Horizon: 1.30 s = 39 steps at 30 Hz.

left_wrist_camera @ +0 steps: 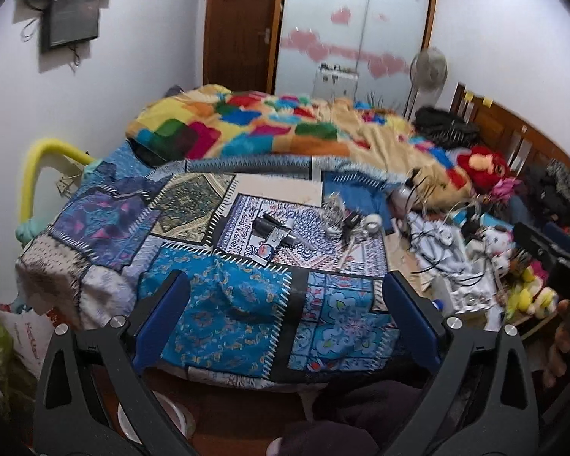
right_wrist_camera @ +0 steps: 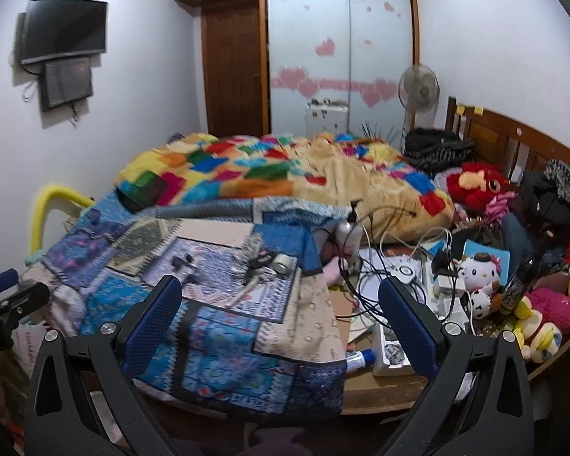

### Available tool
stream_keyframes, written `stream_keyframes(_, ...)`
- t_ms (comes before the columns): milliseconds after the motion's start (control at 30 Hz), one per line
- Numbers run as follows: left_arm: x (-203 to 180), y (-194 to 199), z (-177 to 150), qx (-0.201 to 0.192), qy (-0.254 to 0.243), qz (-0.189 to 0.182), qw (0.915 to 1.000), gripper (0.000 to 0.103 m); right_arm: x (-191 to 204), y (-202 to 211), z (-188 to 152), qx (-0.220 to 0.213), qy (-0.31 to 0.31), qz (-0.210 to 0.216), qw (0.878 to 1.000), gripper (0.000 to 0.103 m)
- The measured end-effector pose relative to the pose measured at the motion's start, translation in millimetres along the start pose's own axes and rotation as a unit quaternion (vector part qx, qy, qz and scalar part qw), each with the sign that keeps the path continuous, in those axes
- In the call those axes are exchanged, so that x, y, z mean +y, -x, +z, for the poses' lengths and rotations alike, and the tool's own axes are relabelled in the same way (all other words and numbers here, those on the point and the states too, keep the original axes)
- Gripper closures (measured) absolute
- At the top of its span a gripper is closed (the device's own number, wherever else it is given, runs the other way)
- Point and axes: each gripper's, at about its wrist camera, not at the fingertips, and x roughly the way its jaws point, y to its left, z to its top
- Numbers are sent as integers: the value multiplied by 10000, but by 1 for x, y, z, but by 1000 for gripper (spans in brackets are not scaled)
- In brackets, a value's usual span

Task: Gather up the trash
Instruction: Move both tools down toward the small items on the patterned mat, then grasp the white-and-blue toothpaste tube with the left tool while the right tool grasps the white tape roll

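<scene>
Overhead, both grippers hover above the foot of a cluttered bed [left_wrist_camera: 106, 228]. Left gripper [left_wrist_camera: 285, 304]: blue-padded jaws spread wide, holding nothing, over a blue patchwork quilt [left_wrist_camera: 224, 311]. Right gripper [right_wrist_camera: 281, 307]: jaws likewise apart and empty. Ahead on the quilt lie small loose items (blurred, hard to identify), among them a tape roll [right_wrist_camera: 283, 262] and a white board [right_wrist_camera: 216, 231]. Tangled cables [right_wrist_camera: 364, 285], a tube [right_wrist_camera: 359, 361] and plush toys [right_wrist_camera: 475, 277] crowd the bed's right side.
</scene>
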Motion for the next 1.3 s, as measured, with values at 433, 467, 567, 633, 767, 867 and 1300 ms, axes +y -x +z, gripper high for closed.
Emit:
stream_keyframes(433, 8, -183, 6, 1098, -108, 6, 9939, 10, -32, -145, -2, 1086, -444, 222, 9928, 0)
stream_keyframes(467, 10, -195, 5, 1158, -109, 21, 9932, 12, -32, -153, -1, 1122, -453, 234, 9924, 0)
stream_keyframes(567, 15, -225, 4, 1274, -141, 38, 9917, 20, -33, -185, -1, 1294, -509, 341, 9897, 0)
stream_keyframes(633, 18, -241, 3, 1319, -164, 9, 9911, 26, -33, -208, -3, 1420, -616, 468, 9868, 0)
stream_keyframes(767, 28, -267, 3, 1331, -149, -47, 9910, 38, -34, -245, -5, 1625, -773, 551, 9821, 20)
stream_keyframes(867, 32, -282, 4, 1370, -155, -200, 9903, 49, -34, -271, -6, 1816, -923, 644, 9769, 26)
stream_keyframes(1300, 25, -305, 5, 1358, -458, -510, 9884, 73, -25, -325, -17, 2293, -1313, 797, 9612, 66)
